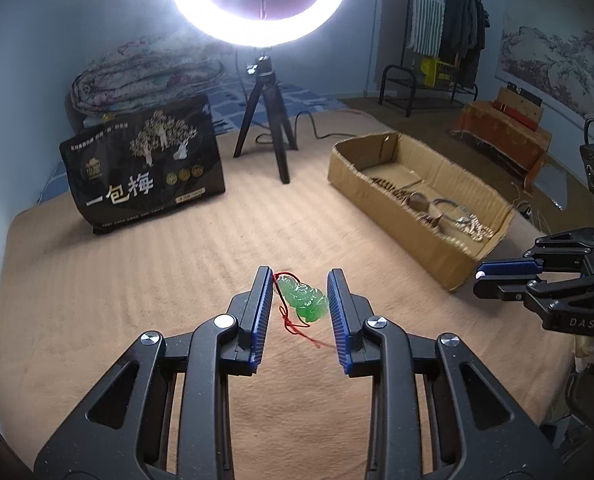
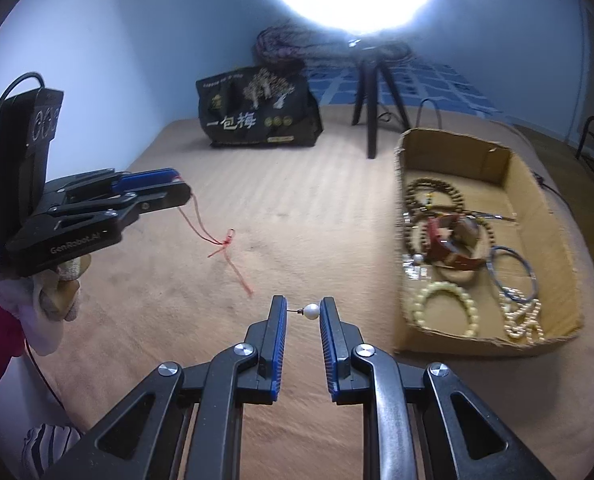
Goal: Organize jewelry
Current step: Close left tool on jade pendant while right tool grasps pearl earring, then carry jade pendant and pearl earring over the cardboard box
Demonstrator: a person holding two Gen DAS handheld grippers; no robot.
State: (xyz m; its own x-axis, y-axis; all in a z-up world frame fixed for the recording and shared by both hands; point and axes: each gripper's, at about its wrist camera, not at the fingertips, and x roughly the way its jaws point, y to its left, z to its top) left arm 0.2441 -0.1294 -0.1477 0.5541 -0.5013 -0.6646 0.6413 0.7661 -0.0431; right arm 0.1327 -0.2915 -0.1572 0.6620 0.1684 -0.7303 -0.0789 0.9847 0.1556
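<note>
A green jade pendant [image 1: 304,300] on a red cord [image 1: 297,326] sits between the fingers of my left gripper [image 1: 300,292], which is shut on it and holds it above the tan blanket. In the right wrist view the left gripper [image 2: 177,188] is at the left with the red cord [image 2: 225,248] hanging from it. My right gripper [image 2: 303,312] is shut on a white pearl earring [image 2: 311,311], its pin touching the left finger. A cardboard box [image 2: 537,200] at the right holds several bead bracelets, bangles and a watch. The box [image 1: 393,216] also shows in the left wrist view.
A black snack bag [image 1: 141,164] stands at the back left. A ring light on a black tripod [image 1: 267,120] stands behind the middle of the bed. My right gripper [image 1: 485,280] shows at the right edge of the left wrist view. A clothes rack stands far right.
</note>
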